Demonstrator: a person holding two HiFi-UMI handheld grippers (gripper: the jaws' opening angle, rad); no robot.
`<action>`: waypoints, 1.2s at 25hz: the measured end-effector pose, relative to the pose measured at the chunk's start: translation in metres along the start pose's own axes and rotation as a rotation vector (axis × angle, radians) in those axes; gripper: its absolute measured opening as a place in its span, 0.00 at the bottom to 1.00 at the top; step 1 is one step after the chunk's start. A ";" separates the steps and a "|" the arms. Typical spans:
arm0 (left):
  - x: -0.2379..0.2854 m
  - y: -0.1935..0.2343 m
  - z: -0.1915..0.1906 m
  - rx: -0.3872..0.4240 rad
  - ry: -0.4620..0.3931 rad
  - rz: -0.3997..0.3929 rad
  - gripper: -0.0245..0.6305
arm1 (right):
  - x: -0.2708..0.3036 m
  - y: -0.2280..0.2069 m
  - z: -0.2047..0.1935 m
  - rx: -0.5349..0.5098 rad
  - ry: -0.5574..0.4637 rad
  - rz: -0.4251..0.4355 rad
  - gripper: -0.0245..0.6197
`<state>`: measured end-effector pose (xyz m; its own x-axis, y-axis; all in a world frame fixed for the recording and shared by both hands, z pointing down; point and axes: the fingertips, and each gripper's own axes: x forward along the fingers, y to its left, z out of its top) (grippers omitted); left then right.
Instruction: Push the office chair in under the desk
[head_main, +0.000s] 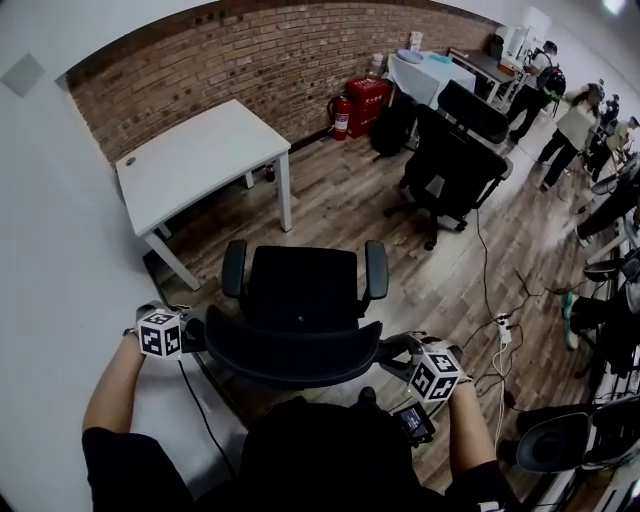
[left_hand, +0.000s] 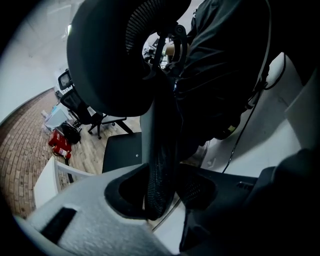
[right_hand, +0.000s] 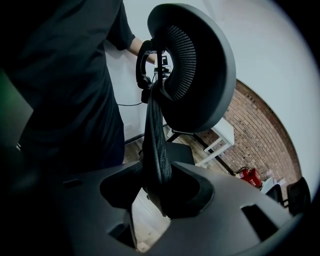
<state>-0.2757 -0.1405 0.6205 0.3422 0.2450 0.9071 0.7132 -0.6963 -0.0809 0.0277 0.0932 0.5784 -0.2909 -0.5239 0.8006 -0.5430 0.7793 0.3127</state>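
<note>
Both claws are clamped on the office chair (head_main: 303, 285). The left gripper (head_main: 192, 336) pinches the left edge of the black mesh backrest (head_main: 295, 355) and the right gripper (head_main: 396, 354) pinches its right edge; each gripper view shows the mesh rim pressed between that gripper's jaws. The person stands directly behind the chair, which rests on the wood floor (head_main: 340, 200).

The chair's seat points away from the person, toward the brick wall (head_main: 260, 60). Its two armrests (head_main: 233, 268) run along either side in the same direction. Seen from the grippers, the rounded headrest (right_hand: 200, 65) rises above the backrest.

Ahead and to the left stands the white desk (head_main: 195, 160). Its long side runs diagonally along the brick wall, and the chair is well apart from it, not under it. Wood floor lies between the seat's front edge and the desk's near legs (head_main: 284, 190).

Further right a second black chair (head_main: 450, 170) stands on the floor, and a cable with a power strip (head_main: 503, 330) trails beside it. A red fire extinguisher (head_main: 342, 115) and a red box (head_main: 366, 103) sit against the wall. People (head_main: 575, 130) stand at the far right.
</note>
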 end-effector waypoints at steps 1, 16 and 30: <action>0.001 0.000 0.002 -0.010 0.003 0.006 0.28 | -0.001 -0.002 -0.002 -0.007 -0.006 0.005 0.28; 0.029 -0.014 0.072 -0.280 -0.033 0.228 0.27 | -0.020 -0.061 -0.062 -0.201 -0.093 0.134 0.28; 0.053 -0.021 0.158 -0.488 -0.014 0.424 0.27 | -0.040 -0.125 -0.112 -0.372 -0.169 0.223 0.29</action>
<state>-0.1759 -0.0061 0.6055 0.5434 -0.1123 0.8320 0.1552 -0.9605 -0.2310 0.1960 0.0552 0.5641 -0.5091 -0.3544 0.7844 -0.1421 0.9334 0.3295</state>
